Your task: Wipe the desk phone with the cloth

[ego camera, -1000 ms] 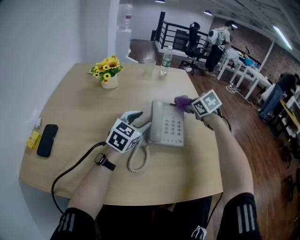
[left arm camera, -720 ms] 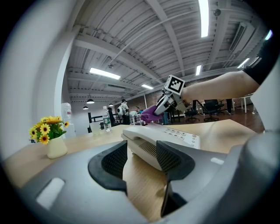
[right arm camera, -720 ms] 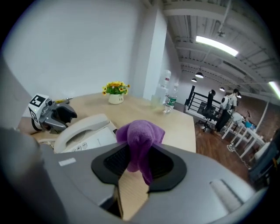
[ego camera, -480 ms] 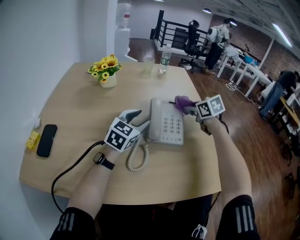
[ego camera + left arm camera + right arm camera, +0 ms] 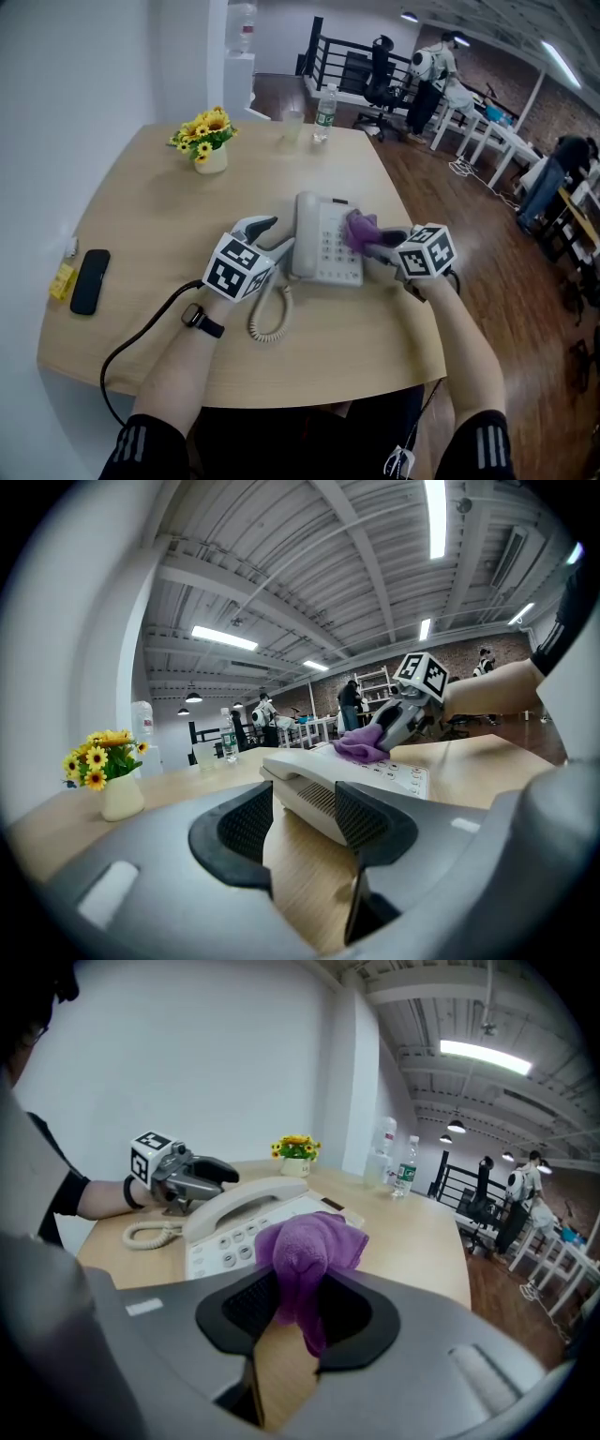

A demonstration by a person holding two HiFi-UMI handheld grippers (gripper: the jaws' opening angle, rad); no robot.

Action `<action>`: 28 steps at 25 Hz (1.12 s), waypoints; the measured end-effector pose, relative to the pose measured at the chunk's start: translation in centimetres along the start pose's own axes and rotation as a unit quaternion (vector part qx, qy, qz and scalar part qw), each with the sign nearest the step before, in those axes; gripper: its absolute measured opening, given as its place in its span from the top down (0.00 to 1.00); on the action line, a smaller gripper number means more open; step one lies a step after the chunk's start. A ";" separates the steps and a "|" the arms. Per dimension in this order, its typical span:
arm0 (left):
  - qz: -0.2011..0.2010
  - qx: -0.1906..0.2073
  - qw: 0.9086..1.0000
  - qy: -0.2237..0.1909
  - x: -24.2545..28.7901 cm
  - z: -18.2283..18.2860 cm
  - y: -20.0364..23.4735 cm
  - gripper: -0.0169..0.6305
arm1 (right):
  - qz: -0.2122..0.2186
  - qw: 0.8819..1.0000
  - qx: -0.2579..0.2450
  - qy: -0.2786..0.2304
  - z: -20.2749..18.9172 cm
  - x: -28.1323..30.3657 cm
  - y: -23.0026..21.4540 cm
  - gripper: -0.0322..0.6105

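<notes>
Since the earlier frame, right hand-held gripper (image 5: 371, 242) is showing the cloth (image 5: 357, 228) shifted from the desk phone's (image 5: 333, 264) far corner onto its keypad. Its jaws are clamping the cloth, which is purple, soft and bunched ahead of the pads. Phone is lying just ahead of both grippers: off-white plastic, rounded handset (image 5: 305, 230) cradled, coiled cord (image 5: 267, 321) trailing on the wooden tabletop (image 5: 141, 216). Left hand-held gripper (image 5: 272, 236) is standing jaws apart, gripping nothing. Cloth is hiding some keys; key print is too small to read.
</notes>
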State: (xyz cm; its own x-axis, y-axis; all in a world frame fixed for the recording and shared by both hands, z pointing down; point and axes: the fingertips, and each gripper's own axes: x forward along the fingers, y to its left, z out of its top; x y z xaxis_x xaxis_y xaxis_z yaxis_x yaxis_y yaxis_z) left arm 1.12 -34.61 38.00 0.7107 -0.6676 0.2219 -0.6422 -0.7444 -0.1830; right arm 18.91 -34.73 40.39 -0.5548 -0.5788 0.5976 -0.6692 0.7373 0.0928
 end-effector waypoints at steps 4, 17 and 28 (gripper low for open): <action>0.000 0.000 1.000 -0.001 -0.1 0.1 -0.1 0.66 | 0.023 0.999 -0.030 0.008 -2.0 -1.6 3.5 0.75; 0.000 0.002 1.000 0.000 -0.2 0.1 -0.2 0.66 | 0.024 0.996 -0.091 -0.009 -0.7 -5.6 5.8 0.75; 0.000 -0.002 1.000 -0.001 -0.1 0.1 0.0 0.66 | -0.031 0.996 -0.073 0.033 6.8 1.6 -2.2 0.75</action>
State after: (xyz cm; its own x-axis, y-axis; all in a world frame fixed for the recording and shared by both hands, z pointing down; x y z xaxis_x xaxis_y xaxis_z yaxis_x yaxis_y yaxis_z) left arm 1.10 -34.51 37.87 0.7114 -0.6671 0.2210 -0.6426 -0.7448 -0.1799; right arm 16.09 -39.63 35.75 -0.4779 -0.6046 0.6373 -0.6195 0.7463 0.2434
